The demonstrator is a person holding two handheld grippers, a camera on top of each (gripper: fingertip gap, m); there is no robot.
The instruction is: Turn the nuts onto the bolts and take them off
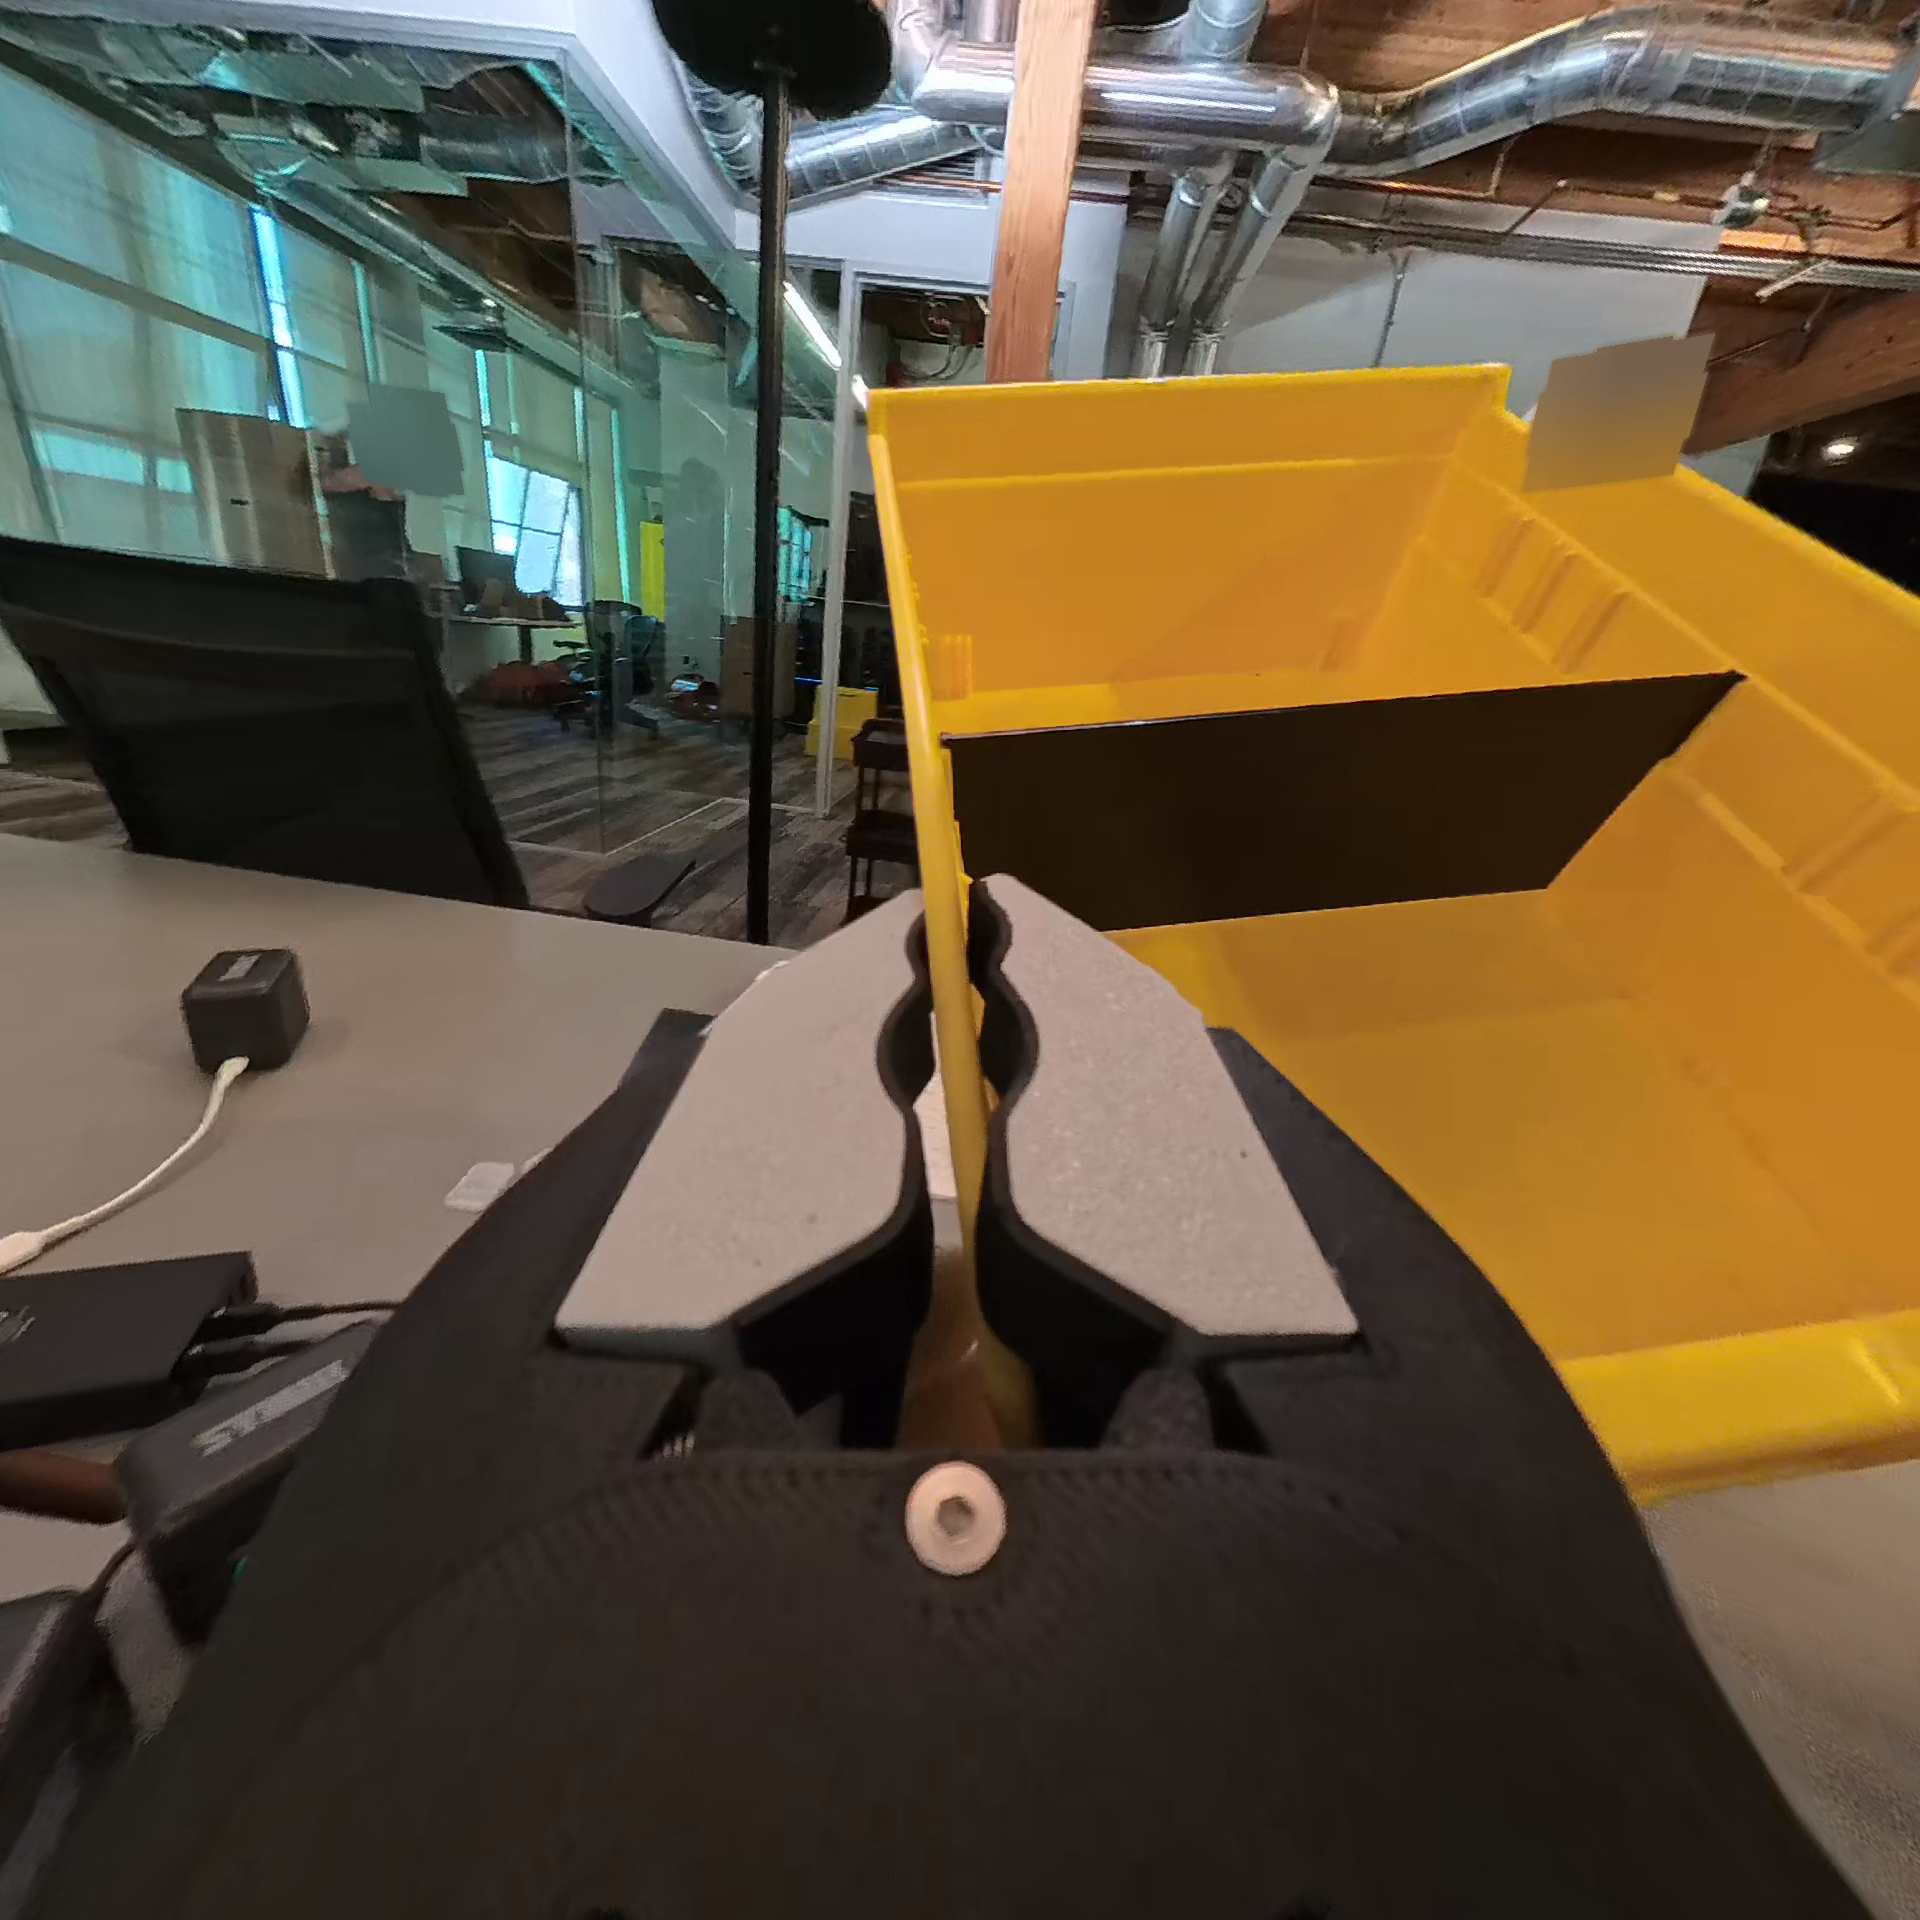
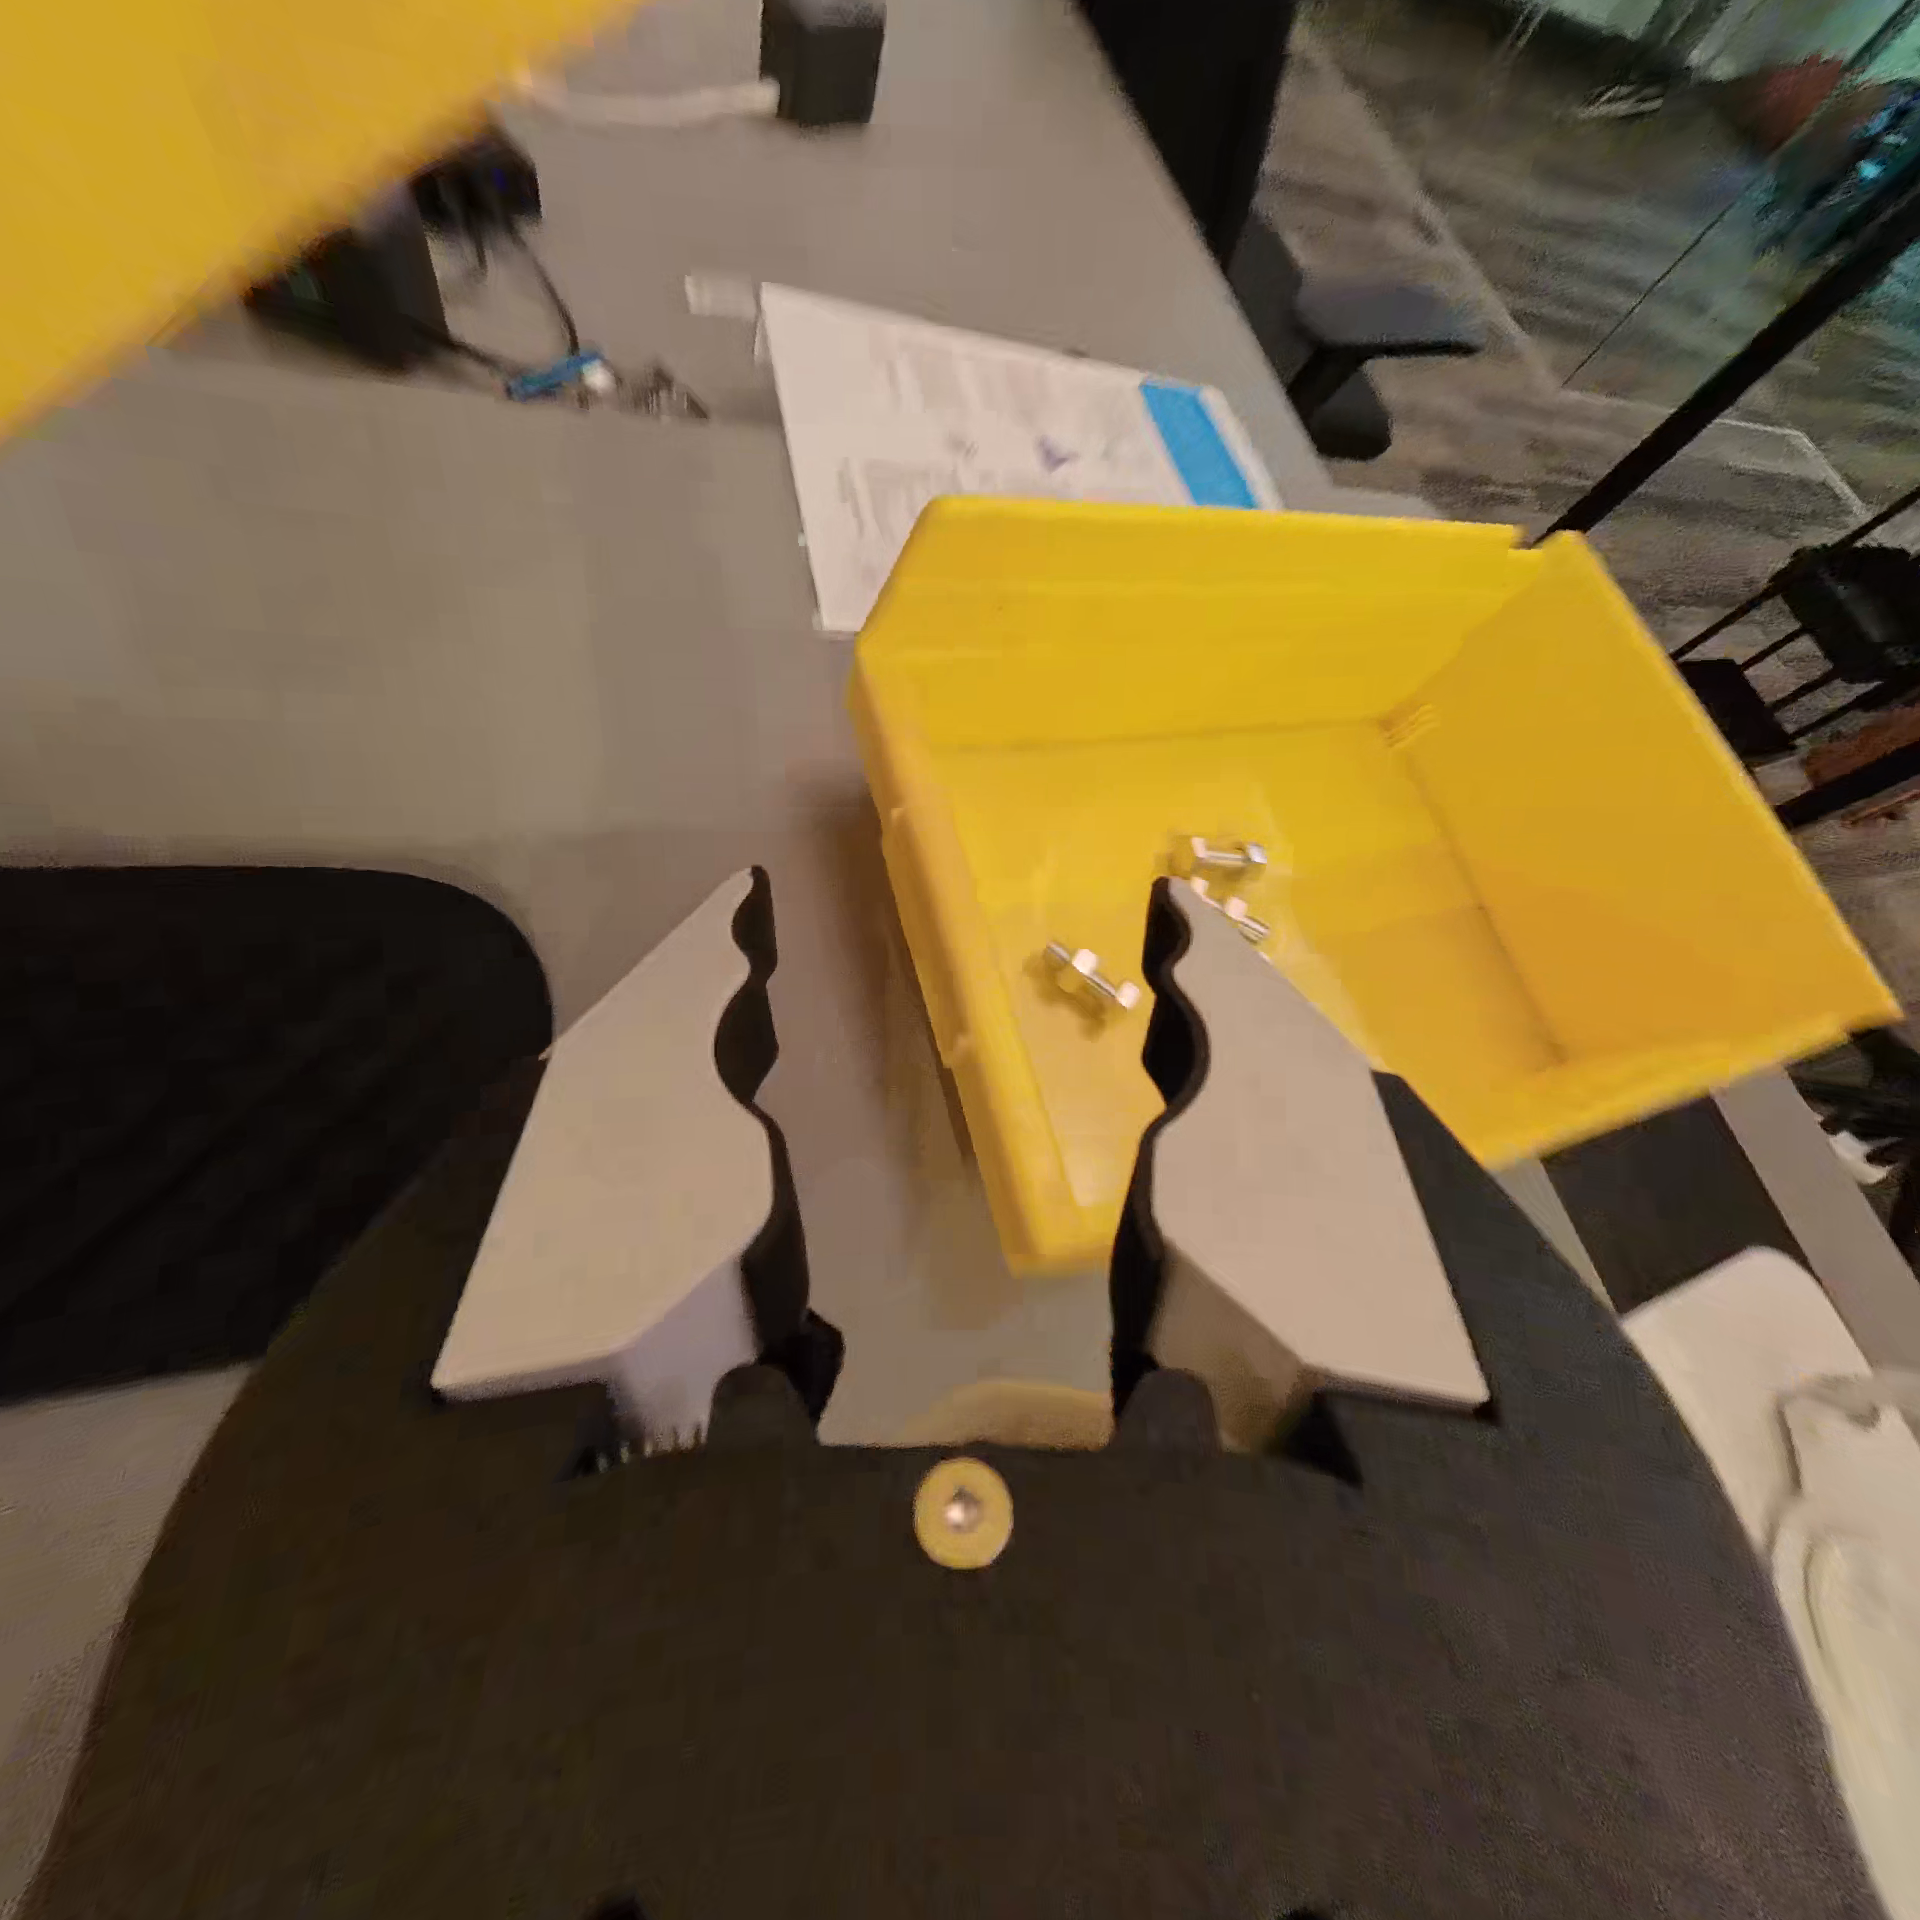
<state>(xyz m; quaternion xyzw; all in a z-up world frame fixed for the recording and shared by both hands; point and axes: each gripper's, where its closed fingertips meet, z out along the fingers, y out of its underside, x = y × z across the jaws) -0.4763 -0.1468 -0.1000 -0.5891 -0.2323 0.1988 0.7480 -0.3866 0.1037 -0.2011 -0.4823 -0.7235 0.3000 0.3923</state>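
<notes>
Clamping the side wall of a large yellow bin, the left gripper is tilting it above the tabletop. Right gripper is hovering, fingers apart, over a smaller yellow bin holding bolts with nuts.

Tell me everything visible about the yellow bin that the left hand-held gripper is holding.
The yellow bin looks like moulded plastic, open-topped, with ribbed slots along its inner walls. A flat black divider spans it crosswise, splitting it into two compartments; nothing shows in either. The left hand-held gripper is shut on one thin side wall, both pads pressing it. The bin appears raised and tilted relative to the grey table. The right wrist view catches a blurred yellow part of it, top left.
</notes>
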